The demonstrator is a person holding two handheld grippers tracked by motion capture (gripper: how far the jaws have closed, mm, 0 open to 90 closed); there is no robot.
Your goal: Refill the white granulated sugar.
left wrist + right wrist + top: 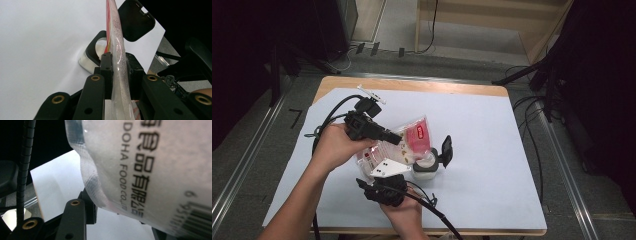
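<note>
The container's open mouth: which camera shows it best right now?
High view. It shows the whole container with its black lid flipped open, the bag tilted over it. The left gripper view catches part of its rim behind the clamped bag; the right gripper view gives the bag's printed side.

The clear plastic bag [155, 170] carries black print reading "DOHA FOOD CO.,LTD" beside a row of Chinese characters, with a barcode and a digit 6 near its right edge.
</note>
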